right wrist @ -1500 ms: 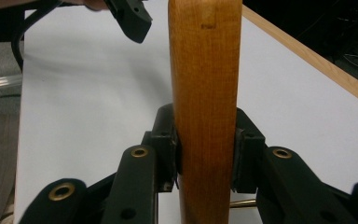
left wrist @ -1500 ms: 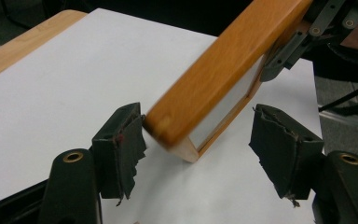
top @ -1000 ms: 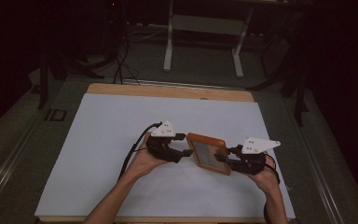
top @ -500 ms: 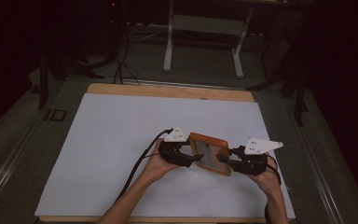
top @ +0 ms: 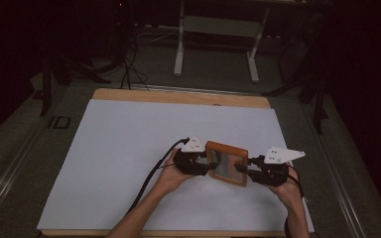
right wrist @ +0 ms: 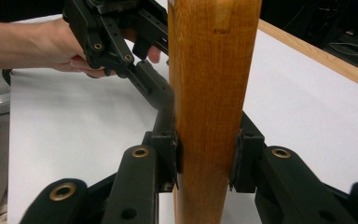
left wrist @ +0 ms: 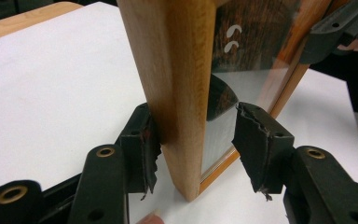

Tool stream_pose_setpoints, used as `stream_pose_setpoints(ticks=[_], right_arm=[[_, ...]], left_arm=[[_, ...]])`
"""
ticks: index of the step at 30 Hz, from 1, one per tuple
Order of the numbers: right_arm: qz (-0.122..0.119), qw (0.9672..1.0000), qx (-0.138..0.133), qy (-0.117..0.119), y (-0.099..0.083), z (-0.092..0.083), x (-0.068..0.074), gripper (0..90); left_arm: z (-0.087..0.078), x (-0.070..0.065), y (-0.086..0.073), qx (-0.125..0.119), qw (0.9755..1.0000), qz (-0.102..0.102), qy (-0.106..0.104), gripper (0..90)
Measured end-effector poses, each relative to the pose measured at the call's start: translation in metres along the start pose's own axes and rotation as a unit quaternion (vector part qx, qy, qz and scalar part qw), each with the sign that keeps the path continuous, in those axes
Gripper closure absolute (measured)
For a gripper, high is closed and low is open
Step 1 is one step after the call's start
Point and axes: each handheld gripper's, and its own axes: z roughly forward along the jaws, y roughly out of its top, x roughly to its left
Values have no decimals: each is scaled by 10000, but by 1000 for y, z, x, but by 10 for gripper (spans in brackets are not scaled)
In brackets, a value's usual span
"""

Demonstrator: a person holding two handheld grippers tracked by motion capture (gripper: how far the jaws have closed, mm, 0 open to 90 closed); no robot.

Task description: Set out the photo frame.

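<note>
At lower centre of the high view, the wooden picture frame (top: 227,162) is clamped by the right gripper (top: 250,170), while the left gripper (top: 209,165), jaws just closing, is not yet fully seated.

The wooden picture frame (top: 227,163) is small and rectangular, with a warm orange-brown rim around a glass pane (left wrist: 242,70) that reflects dark shapes. It is held up off the white worktop (top: 129,148), tilted, near the front edge and right of centre. In the gripper views its rounded wooden side rails (right wrist: 212,93) stand upright, showing clear grain.
</note>
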Motion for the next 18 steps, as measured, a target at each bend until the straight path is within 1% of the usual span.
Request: stream_pose_setpoints(ticks=[3, 6, 7, 8, 9, 10, 11, 13, 15, 18], right_arm=[[1, 10000, 10, -23, -1, -1, -1, 680], [49, 9999, 19, -98, -2, -1, -3, 677], [99, 9999, 21, -133, -4, -2, -4, 673], [99, 9999, 21, -133, -4, -2, -4, 673], [133, 9999, 18, -104, -5, -3, -6, 670], [218, 9997, 16, -85, -7, -3, -7, 665], [218, 9997, 16, -85, -7, -3, -7, 665], [231, 9997, 18, -79, -8, -4, -8, 661], [301, 9995, 39, -73, -10, -5, -11, 652], [316, 9995, 41, -64, -11, -5, -11, 653]], left_arm=[[0, -2, 1, 45, 10000, 65, 48, 522], [-1, -4, 2, 90, 9997, 180, 129, 548], [-1, -5, 3, 115, 9996, 225, 144, 562], [-1, -5, 3, 115, 9996, 225, 144, 568], [0, -6, 4, 147, 9994, 276, 175, 568], [0, -7, 4, 149, 9993, 289, 196, 573], [1, -8, 5, 166, 9992, 317, 203, 573], [1, -8, 6, 187, 9991, 328, 213, 581], [1, -11, 8, 238, 9987, 369, 255, 589], [1, -11, 8, 236, 9988, 356, 257, 591]])
